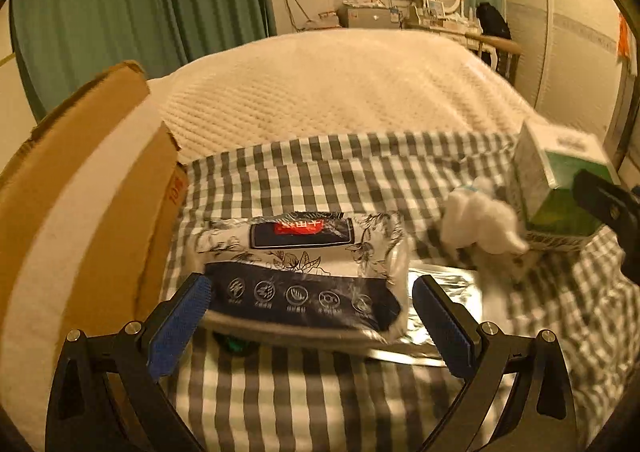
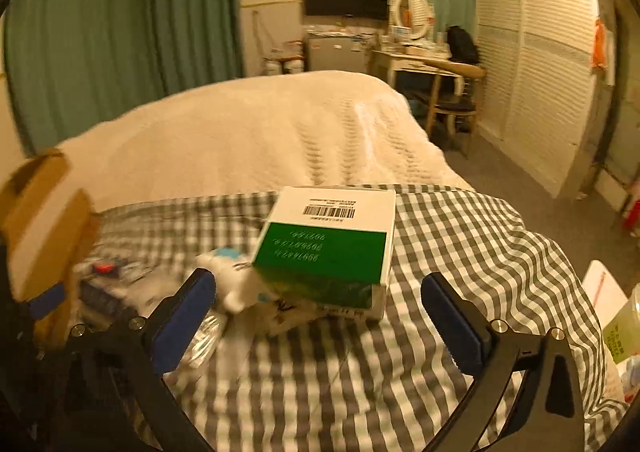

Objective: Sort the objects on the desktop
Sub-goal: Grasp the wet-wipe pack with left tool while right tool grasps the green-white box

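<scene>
A bed (image 2: 256,123) under a cream textured cover fills the middle of both views, and a grey-and-white checked cloth (image 2: 460,252) is spread over its near end, carrying the things to sort. At the cloth's left edge stands an open cardboard box (image 1: 80,179) with a broad white band across its side, its flaps raised.

On the cloth's right part sits a green-and-white carton (image 2: 332,244), tilted, its barcode face turned up; its low edge rests on a flat printed packet that is too blurred to read. Just left of the carton, touching it, lies a small white plush toy (image 1: 480,219). Further left, near the cardboard box, lies a soft pack (image 1: 304,276) in a white floral wrapper with a dark blue band of round icons and a red label. A flat silver foil pouch (image 1: 444,292) lies beside the soft pack and partly under its right end.

The left claw (image 1: 312,320) stands wide, its blue pads on either side of the soft pack's near end, not pressing on it. The right claw (image 2: 318,316) is wide too, just in front of the carton, with nothing gripped between its blue pads.
</scene>
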Action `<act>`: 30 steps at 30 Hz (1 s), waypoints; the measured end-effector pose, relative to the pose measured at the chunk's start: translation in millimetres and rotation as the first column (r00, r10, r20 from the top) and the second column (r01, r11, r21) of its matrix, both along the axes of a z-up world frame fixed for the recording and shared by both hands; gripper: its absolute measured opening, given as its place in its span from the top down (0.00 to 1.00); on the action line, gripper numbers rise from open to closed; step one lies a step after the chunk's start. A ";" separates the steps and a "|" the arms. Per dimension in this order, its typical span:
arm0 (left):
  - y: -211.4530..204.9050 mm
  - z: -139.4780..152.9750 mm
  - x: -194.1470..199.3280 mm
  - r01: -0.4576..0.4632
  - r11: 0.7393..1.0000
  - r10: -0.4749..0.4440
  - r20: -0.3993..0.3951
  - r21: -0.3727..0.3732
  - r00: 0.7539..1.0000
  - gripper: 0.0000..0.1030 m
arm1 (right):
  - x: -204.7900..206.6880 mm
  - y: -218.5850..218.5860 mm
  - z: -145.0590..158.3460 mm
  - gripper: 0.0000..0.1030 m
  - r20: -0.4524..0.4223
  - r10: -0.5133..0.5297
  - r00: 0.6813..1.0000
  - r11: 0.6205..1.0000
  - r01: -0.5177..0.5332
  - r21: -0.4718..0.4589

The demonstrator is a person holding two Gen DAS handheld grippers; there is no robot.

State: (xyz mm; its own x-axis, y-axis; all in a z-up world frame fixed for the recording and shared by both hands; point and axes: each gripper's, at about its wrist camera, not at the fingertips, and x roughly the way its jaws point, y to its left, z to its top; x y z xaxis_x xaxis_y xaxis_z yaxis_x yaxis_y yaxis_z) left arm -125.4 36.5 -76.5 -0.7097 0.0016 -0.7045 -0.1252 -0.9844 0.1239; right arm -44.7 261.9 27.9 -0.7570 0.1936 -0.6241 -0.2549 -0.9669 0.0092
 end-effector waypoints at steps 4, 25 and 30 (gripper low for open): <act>-6.6 -13.2 -12.7 -0.013 1.000 0.014 0.027 -0.019 1.000 0.00 | -23.2 -5.9 -18.8 0.01 0.024 -0.072 0.997 0.996 0.071 0.046; -44.4 19.3 0.9 0.022 0.976 -0.024 0.006 0.217 1.000 0.91 | 1.6 -3.8 -22.8 0.10 -0.045 -0.067 0.997 0.995 0.070 0.077; -49.1 35.6 13.0 0.041 0.967 -0.040 -0.011 0.251 0.999 0.92 | 21.6 -3.5 -15.9 0.10 -0.057 -0.031 0.998 0.999 0.032 0.025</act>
